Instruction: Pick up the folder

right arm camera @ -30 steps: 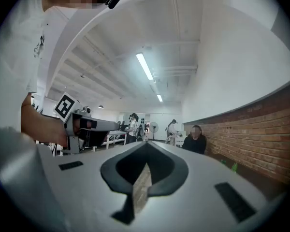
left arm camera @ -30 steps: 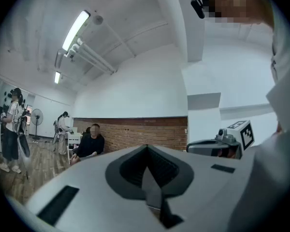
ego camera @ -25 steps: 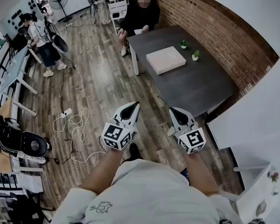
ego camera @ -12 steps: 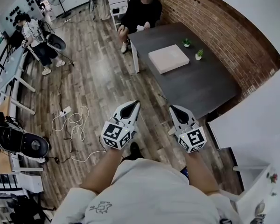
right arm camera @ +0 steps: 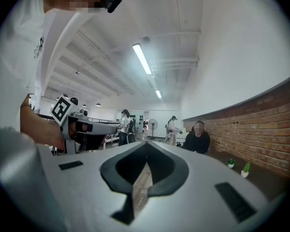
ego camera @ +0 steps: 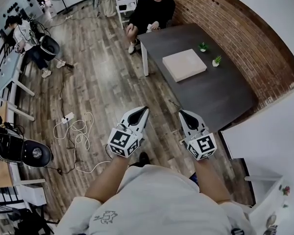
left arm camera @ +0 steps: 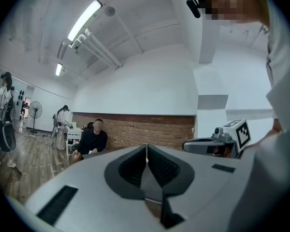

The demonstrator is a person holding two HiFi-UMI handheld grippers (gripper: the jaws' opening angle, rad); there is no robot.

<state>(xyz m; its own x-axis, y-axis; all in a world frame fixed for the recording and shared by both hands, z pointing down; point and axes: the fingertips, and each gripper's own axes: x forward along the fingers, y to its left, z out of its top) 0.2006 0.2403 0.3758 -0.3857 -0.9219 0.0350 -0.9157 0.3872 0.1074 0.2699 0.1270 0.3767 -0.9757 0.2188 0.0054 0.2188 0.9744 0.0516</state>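
Table (ego camera: 220,94), folder (ego camera: 184,65), left claw (ego camera: 144,110), right claw (ego camera: 183,113), closed

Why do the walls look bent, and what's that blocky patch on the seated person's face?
Head view: the wide-angle lens bows the brick wall and table. Left gripper view: black rounded corners, ceiling lamp glaring white. The mosaic was added afterwards to hide faces.

White short-sleeved T-shirt (ego camera: 157,199) with small dark print (ego camera: 106,217); white-shelled, black-padded left claw (ego camera: 144,109) and right claw (ego camera: 182,113)
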